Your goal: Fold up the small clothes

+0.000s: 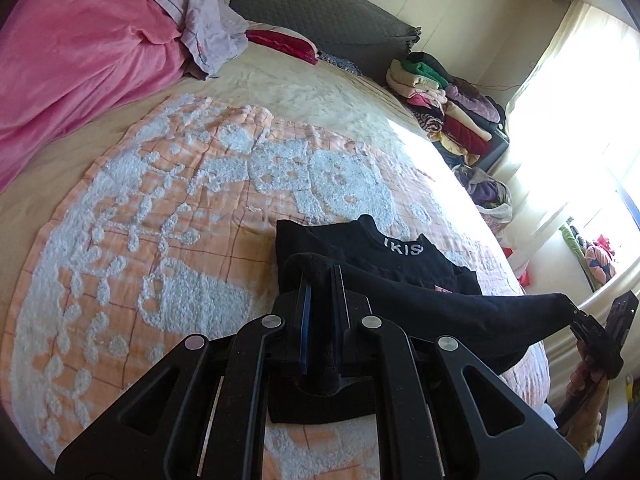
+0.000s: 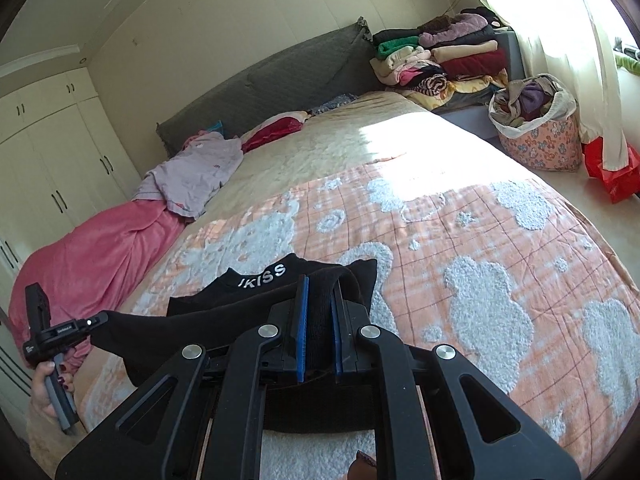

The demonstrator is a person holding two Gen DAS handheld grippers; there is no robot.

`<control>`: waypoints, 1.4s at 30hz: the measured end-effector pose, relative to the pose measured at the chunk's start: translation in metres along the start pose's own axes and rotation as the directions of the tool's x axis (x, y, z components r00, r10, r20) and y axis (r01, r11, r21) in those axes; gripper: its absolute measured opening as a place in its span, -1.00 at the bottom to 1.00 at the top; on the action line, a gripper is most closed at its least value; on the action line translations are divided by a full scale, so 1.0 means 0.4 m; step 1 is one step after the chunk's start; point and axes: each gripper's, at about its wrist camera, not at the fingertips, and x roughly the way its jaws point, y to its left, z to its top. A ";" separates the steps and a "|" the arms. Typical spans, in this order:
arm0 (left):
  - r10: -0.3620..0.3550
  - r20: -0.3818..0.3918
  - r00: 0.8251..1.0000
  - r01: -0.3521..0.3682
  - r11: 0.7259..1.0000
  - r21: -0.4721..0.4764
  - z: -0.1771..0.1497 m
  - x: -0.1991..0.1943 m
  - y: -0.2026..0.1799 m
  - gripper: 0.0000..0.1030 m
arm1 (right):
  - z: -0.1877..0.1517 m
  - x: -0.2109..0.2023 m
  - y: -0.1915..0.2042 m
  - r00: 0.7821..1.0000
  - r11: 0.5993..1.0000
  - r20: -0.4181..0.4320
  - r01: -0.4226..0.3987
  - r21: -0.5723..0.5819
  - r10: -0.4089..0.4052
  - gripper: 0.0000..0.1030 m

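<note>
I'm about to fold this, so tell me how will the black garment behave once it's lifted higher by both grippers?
The black garment is probably floppy: between the left gripper and right gripper its edge sags rather than running straight. It looks light, since two small pinches carry it. Likely not slippery, as the knit looks soft and the blue pads press on bunched cloth.

A bedroom in a home: a wide bed (image 2: 400, 152) with a grey padded headboard (image 2: 280, 64), a pink blanket (image 1: 80, 60), white wardrobes (image 2: 52, 152) along one wall, stacked folded clothes (image 2: 444, 52), a laundry basket (image 2: 540, 136) and a sunlit curtain (image 2: 560, 40).
</note>
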 end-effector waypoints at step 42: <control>0.067 -0.135 0.989 -0.011 0.926 0.378 -0.191 0.131 -0.187 -0.37 | -0.193 0.130 0.180 0.982 0.940 -0.156 0.047 -0.338 -0.105 -0.53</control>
